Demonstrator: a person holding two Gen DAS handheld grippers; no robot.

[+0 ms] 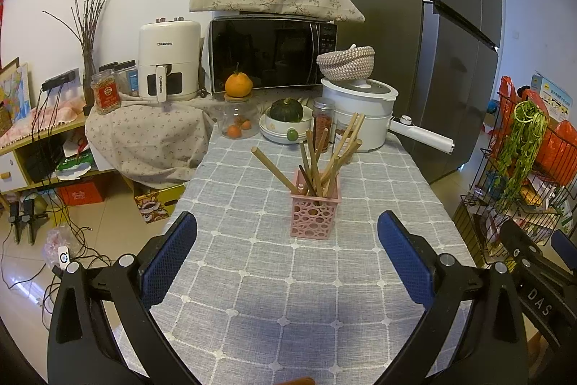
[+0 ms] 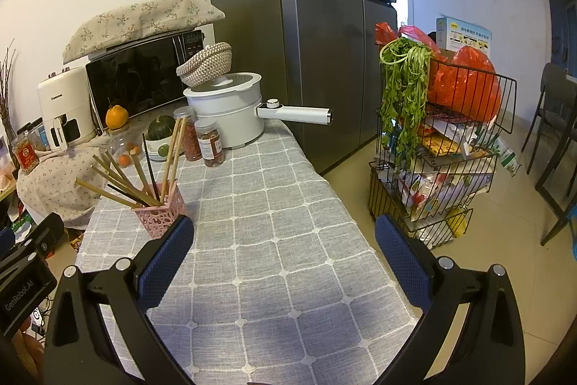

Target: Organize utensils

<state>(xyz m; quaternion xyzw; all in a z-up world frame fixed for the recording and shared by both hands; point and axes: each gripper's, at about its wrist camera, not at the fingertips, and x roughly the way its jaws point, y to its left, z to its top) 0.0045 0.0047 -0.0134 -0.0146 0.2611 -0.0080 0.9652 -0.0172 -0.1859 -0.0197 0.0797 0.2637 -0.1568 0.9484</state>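
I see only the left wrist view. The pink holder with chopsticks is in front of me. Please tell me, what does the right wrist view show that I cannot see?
Observer: The right tongs are open and empty, above the tablecloth.
Operator: Where is the holder from there?
Observer: The pink holder sits beside the left finger of those tongs, not between them.
Operator: Anything new among the chopsticks?
Observer: At least one dark chopstick stands among the light wooden ones.

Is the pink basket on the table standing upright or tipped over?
Upright. The pink basket stands flat on the checked tablecloth, with chopsticks leaning out from its open top.
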